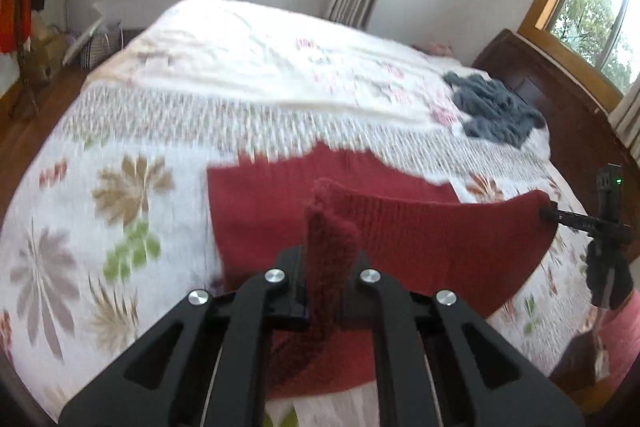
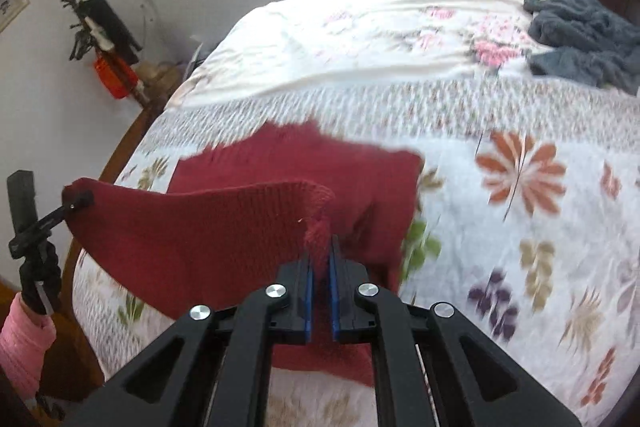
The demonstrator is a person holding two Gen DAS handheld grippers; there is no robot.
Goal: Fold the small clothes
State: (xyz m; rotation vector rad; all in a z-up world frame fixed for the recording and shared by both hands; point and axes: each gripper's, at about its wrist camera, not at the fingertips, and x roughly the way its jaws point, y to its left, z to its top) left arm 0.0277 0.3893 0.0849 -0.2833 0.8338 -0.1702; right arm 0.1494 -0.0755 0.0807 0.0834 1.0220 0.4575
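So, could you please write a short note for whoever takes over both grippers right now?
Left gripper: shut on one corner of the red knit garment.
Right gripper: shut on the opposite corner of the same lifted edge.
The far part of the garment lies flat on the floral bedspread.
Done: edge raised between both grippers. Left: lay it over, finish folding.
The grey garment lies unfolded further up the bed.

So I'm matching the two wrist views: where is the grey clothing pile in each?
Left wrist: grey pile at right, above the middle, on the bed.
Right wrist: grey pile at the upper right edge.
Shared landmark: the red knit garment gripped by both tongs.
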